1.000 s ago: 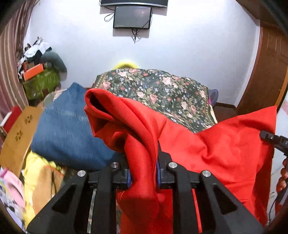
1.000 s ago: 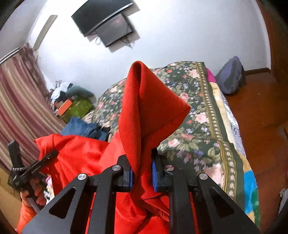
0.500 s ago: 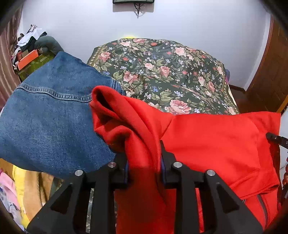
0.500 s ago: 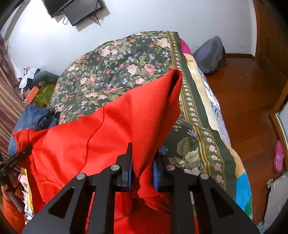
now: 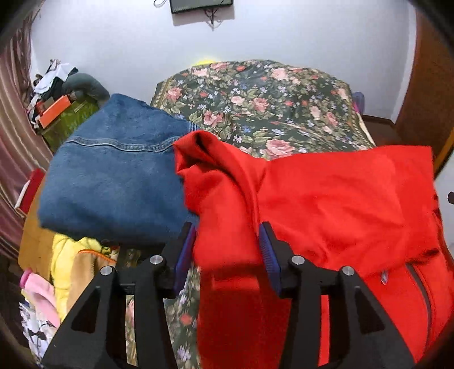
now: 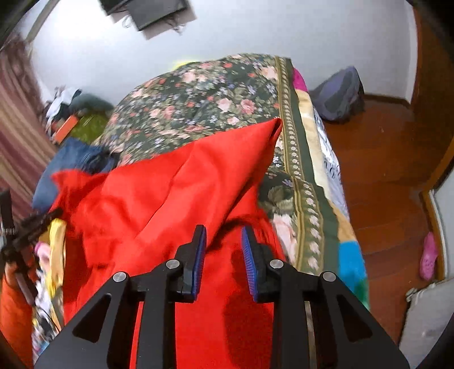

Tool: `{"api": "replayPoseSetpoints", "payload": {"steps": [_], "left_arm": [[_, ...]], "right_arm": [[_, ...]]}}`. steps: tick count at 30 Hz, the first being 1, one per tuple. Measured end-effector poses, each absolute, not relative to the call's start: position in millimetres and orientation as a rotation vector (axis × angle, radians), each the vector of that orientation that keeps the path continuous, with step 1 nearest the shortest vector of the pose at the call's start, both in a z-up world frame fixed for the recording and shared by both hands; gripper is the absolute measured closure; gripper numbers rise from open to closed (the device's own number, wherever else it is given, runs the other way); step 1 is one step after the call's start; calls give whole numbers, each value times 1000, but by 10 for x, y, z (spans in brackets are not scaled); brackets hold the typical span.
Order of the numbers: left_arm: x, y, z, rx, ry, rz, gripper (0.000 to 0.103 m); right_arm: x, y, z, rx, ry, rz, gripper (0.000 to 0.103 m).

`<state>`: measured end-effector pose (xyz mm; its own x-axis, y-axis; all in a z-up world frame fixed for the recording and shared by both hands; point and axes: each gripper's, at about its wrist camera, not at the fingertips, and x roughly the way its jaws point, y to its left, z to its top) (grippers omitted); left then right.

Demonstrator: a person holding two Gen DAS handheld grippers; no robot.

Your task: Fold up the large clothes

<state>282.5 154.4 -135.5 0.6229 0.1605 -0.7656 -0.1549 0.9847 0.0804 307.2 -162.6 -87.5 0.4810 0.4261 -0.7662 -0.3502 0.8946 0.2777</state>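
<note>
We see both claws released: left gripper (image 5: 227, 241) with red garment (image 5: 334, 198) between its spread fingers, right gripper (image 6: 222, 249) above it, near floral bedspread (image 6: 198, 96).

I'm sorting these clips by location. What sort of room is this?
Most likely a home bedroom: a bed with a floral bedspread fills the middle, a screen hangs on the wall behind it, and clothes are heaped about, including a folded denim garment and the red garment being folded.
</note>
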Motion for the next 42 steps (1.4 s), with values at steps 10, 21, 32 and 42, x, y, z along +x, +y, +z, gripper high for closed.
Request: {"api": "replayPoseSetpoints", "payload": {"steps": [10,21,32,42], "left_arm": [[1983,1466,-1028,-16,829,144,38],[1292,1668,-1439,-97,949,137,37],[916,1721,-2170,-265,1139,39,37],[772,1853,-2520,-572,1125,26,37]], "right_arm": [[2338,-1710,-456,-25,855,458,79],[1832,-1866,-556,-47,856,365,54],[1625,-2031,-989,-5,976,303,54],[1688,-2159,-1488,63,1096,308,51]]}}
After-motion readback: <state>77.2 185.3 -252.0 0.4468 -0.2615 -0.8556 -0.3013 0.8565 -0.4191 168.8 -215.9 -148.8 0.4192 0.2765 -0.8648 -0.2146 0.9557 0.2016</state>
